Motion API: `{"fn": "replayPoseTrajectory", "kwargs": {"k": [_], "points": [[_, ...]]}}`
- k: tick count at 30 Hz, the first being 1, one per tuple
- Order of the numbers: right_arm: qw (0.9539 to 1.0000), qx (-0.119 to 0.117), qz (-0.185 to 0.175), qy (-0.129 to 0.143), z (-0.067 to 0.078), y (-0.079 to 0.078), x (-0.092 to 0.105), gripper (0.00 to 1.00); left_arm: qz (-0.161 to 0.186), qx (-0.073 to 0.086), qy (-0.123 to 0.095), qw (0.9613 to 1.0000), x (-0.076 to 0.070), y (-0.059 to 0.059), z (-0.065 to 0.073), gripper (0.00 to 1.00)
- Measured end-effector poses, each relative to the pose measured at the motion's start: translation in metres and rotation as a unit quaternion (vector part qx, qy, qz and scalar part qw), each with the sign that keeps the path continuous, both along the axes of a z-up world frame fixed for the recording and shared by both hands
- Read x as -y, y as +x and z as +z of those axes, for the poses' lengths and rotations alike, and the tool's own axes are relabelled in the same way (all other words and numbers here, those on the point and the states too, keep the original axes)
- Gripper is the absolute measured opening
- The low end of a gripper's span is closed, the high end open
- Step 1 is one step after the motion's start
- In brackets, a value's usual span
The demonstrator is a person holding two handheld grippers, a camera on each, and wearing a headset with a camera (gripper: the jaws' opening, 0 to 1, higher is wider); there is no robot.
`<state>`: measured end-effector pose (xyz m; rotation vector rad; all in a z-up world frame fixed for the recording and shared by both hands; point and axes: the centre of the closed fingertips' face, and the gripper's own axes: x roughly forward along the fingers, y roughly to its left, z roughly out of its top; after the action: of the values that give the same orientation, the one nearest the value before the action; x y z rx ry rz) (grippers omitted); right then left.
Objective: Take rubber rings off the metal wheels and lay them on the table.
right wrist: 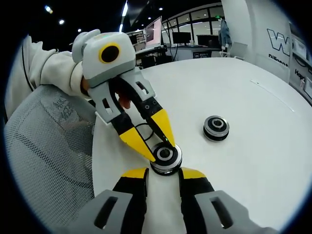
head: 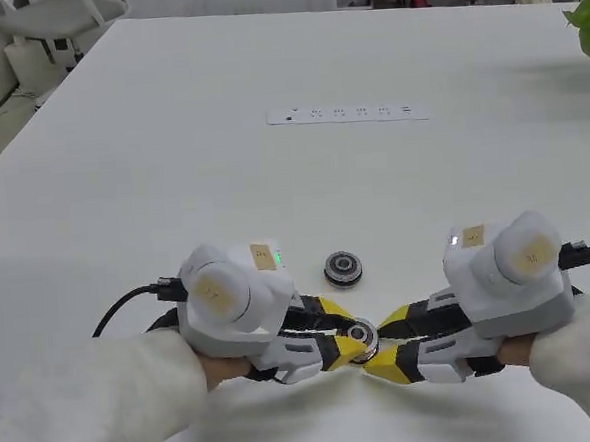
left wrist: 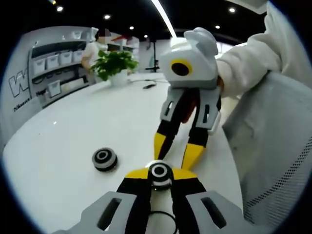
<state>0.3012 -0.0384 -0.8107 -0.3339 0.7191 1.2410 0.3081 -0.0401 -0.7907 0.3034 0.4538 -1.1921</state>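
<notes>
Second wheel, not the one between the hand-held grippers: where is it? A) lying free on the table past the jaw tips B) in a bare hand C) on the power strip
A: the second wheel lies alone on the table, nothing touching it, well short of the power strip.

Both sleeved forearms angle inward, tips nearly meeting; the left tongs (left wrist: 161,175) clamp a wheel (right wrist: 165,157), the right tongs (right wrist: 164,173) seemingly spread apart.

The left hand-held gripper (right wrist: 162,148) pinches a metal wheel (right wrist: 166,158) (a second wheel (right wrist: 216,127) lies apart).
</notes>
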Motion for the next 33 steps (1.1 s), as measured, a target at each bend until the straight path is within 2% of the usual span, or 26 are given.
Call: {"fn": "replayPoseTrajectory", "kwargs": {"k": [4,11,17,21,22,28,33], "points": [[1.0000,0.003,-0.002,-0.002,-0.0003,0.0016,0.0009,0.20,0.000,0.006,0.000,1.0000,0.0002,0.0011,0.0005,0.14],[0.9998,0.017,0.000,-0.007,0.0001,0.0048,0.0028,0.14,-0.001,0.006,-0.002,1.0000,-0.0003,0.0011,-0.0001,0.14],[0.9998,0.019,0.005,-0.010,0.0000,0.0043,0.0036,0.12,-0.001,0.010,-0.001,1.0000,-0.0009,0.0007,-0.0004,0.14],[0.9996,0.021,0.008,-0.016,-0.0004,0.0041,0.0066,0.04,0.001,0.009,-0.001,1.0000,-0.0016,0.0010,-0.0008,0.14],[0.9994,0.029,0.007,-0.015,0.0008,0.0062,0.0068,0.01,0.002,0.009,-0.002,1.0000,-0.0017,0.0007,-0.0008,0.14],[0.9996,0.019,-0.002,-0.019,-0.0003,0.0063,0.0073,0.00,0.003,0.013,0.000,0.9999,-0.0019,0.0000,-0.0011,0.14],[0.9992,-0.016,-0.033,-0.014,0.0004,0.0087,0.0097,0.00,0.000,0.019,-0.001,0.9998,-0.0023,-0.0002,-0.0011,0.14]]}}
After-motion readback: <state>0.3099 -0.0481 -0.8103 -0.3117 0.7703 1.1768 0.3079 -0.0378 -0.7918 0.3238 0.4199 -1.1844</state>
